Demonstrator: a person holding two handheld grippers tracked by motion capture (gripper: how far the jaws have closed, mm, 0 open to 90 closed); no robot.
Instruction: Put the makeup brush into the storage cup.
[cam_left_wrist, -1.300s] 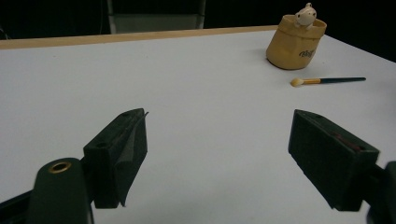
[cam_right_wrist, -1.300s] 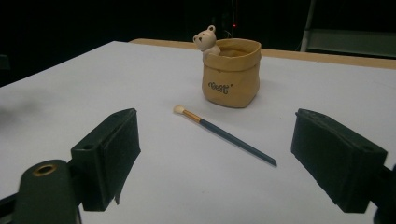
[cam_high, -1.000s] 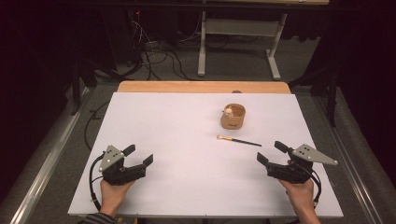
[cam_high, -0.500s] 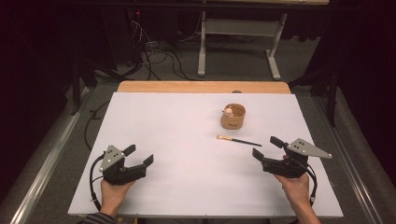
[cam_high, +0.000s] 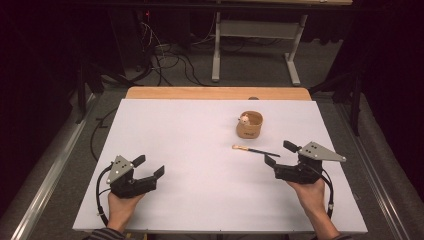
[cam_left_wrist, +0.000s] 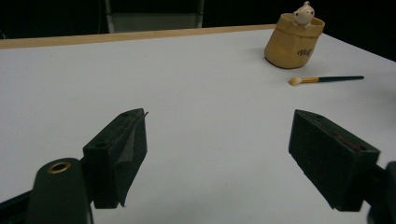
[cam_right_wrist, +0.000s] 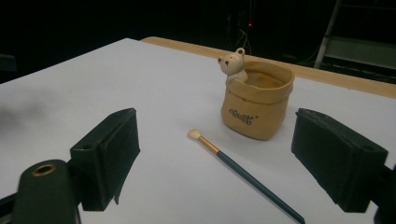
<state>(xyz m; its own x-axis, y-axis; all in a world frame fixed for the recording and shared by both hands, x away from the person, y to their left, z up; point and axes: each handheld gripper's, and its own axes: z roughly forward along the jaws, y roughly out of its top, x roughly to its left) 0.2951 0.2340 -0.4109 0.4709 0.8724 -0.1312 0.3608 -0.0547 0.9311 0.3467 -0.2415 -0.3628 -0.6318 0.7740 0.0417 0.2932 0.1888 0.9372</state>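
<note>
- The left gripper (cam_high: 148, 175), a black two-jaw tool with a grey plate on top, sits low in the lower left of the high view, in the person's left hand (cam_high: 121, 209). Its jaws stand wide apart and hold nothing. It is well apart from the other things, so I judge that it only waits.
- The right gripper (cam_high: 275, 159), of the same kind, is in the lower right of the high view, in the person's right hand (cam_high: 310, 192). Its jaws are also wide apart and empty, and they point toward the brush, probably to take it.
- The thin paintbrush with a dark blue handle, a gold ferrule and a pale tip (cam_right_wrist: 243, 175) lies flat on the white table top (cam_high: 190, 145). In the right gripper view it runs from the middle toward the lower right, between the two jaws but not touched by them. The handle end is nearest to this gripper, so it is the easy part to grasp.
- The tan ceramic pot shaped like a sack, with a small bear figure on its rim (cam_right_wrist: 257, 100), stands upright just beyond the pale tip, near but apart from it. There is writing on its front, too small to read surely. Its mouth is open upward, which suits for receiving the brush.
- Farthest, the light wooden edge (cam_high: 217, 93) of the table crosses the upper middle of the high view.
</note>
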